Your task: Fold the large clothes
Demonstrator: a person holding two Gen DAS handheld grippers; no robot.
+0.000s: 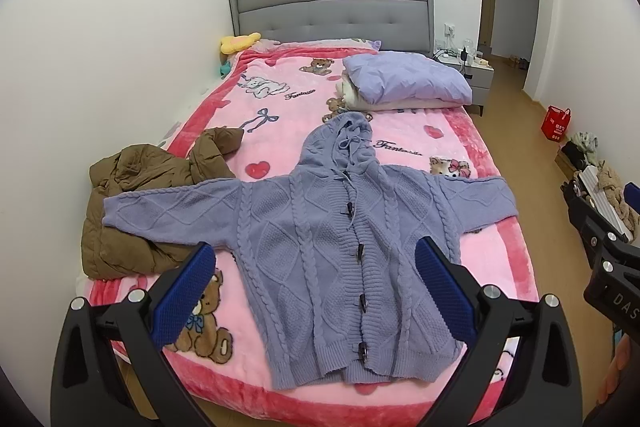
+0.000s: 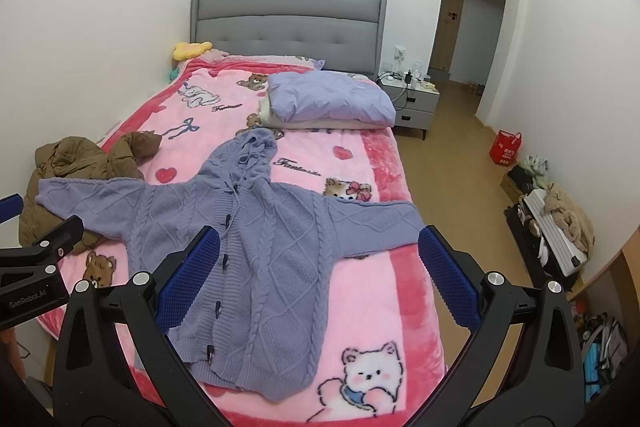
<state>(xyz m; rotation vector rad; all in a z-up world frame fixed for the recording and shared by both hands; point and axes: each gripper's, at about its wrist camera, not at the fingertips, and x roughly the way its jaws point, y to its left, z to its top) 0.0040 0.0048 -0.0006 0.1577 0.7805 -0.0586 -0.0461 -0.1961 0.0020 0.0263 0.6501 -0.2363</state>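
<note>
Left wrist view: purple cardigan (image 1: pixel 340 251) lies spread flat mid-frame on the pink blanket (image 1: pixel 500 259), sleeves out, ready for folding; left gripper (image 1: pixel 316 291) and right gripper (image 2: pixel 320 279) hover wide open, holding nothing.

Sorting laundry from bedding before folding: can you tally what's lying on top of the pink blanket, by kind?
Garments: 2, the lavender hooded cable-knit cardigan spread flat and the brown puffer jacket crumpled beside it, under one cardigan sleeve.
Bedding: 1, a folded lavender duvet.
Plush toys: 1, a yellow plush by the headboard.
Total: 4.
</note>
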